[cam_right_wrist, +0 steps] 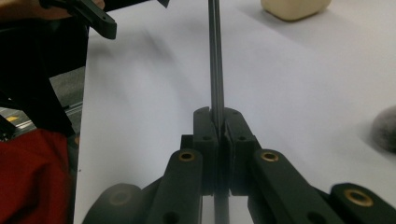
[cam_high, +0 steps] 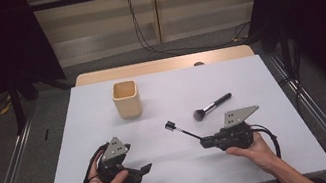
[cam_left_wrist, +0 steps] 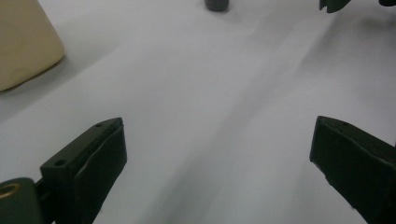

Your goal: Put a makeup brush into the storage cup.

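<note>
My right gripper (cam_high: 204, 141) (cam_right_wrist: 215, 116) is shut on the handle of a thin dark brush (cam_high: 183, 131) (cam_right_wrist: 215, 56). The brush sticks out up and to the left, with its small black head over the table's middle. My left gripper (cam_high: 142, 173) (cam_left_wrist: 217, 135) rests near the front left, jaws wide open with nothing between them, pointing right. A beige cup (cam_high: 126, 99) (cam_left_wrist: 23, 42) (cam_right_wrist: 294, 8) stands upright at the back left. A black-handled makeup brush (cam_high: 212, 106) with fluffy grey bristles (cam_right_wrist: 385, 133) lies just beyond the right gripper.
The white table (cam_high: 249, 76) has bare room at right and between the grippers. A wooden strip (cam_high: 161, 65) runs along its far edge. Dark curtains and metal floor rails flank both sides. In the right gripper view the left gripper (cam_right_wrist: 93, 16) shows at upper left.
</note>
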### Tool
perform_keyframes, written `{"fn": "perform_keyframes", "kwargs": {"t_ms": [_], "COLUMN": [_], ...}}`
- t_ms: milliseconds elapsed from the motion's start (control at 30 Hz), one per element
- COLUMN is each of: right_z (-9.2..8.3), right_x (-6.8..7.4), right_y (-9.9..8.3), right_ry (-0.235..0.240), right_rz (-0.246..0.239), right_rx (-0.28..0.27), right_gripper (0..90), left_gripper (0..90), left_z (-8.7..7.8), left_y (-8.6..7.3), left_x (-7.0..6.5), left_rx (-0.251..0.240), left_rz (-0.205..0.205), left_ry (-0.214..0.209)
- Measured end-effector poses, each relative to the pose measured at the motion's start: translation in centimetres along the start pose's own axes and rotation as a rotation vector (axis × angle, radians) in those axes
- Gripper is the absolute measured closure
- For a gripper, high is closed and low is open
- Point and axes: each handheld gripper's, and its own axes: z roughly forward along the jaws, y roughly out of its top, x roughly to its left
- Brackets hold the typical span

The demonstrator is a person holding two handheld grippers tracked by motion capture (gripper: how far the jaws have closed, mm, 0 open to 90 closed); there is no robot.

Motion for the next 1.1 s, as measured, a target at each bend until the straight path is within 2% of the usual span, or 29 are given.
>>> {"fn": "perform_keyframes", "kwargs": {"t_ms": [200, 267, 467, 533, 633, 700, 767, 900, 1000, 1033, 1067, 1100], "right_z": [-0.5, -0.6, -1.0, -1.0, -1.1, -1.1, -0.9, -0.8, -0.8, -0.9, -0.9, -1.0], "right_x": [0.2, 0.2, 0.3, 0.3, 0.3, 0.3, 0.4, 0.4, 0.5, 0.5, 0.5, 0.5], "right_y": [0.2, 0.3, 0.5, 0.6, 0.6, 0.6, 0.6, 0.7, 0.7, 0.7, 0.7, 0.8], "right_ry": [-0.014, -0.012, -0.042, -0.044, -0.038, -0.042, -0.032, -0.029, -0.038, -0.039, -0.040, -0.042], "right_rz": [-0.009, -0.009, -0.016, -0.015, -0.013, -0.019, -0.022, -0.023, -0.024, -0.025, -0.025, -0.026], "right_rx": [-0.108, -0.122, -0.153, -0.160, -0.169, -0.167, -0.165, -0.169, -0.167, -0.166, -0.169, -0.169], "right_gripper": [85.7, 85.7, 85.8, 85.8, 85.8, 85.8, 85.7, 85.8, 85.8, 85.7, 85.8, 85.8], "left_gripper": [4.0, 4.1, 4.0, 4.0, 4.1, 4.1, 4.2, 4.9, 4.5, 4.2, 4.3, 4.3], "left_z": [-0.1, 0.0, 0.0, 0.2, 0.4, 0.6, 0.8, 1.0, 1.4, 1.6, 1.7, 1.8], "left_y": [0.0, 0.0, 0.1, 0.1, 0.3, 0.4, 0.6, 1.0, 1.4, 1.5, 1.6, 1.7], "left_x": [0.1, 0.1, 0.1, -0.1, -0.2, -0.2, -0.3, -0.6, -0.7, -0.7, -0.8, -0.9], "left_rx": [-0.021, -0.023, -0.079, -0.107, -0.147, -0.173, -0.183, -0.249, -0.293, -0.292, -0.291, -0.302], "left_rz": [-0.010, -0.002, -0.010, -0.023, -0.014, -0.026, -0.024, -0.035, -0.039, -0.029, -0.021, -0.028], "left_ry": [0.006, -0.004, -0.014, -0.015, -0.024, -0.036, -0.035, -0.031, -0.052, -0.061, -0.051, -0.055]}}
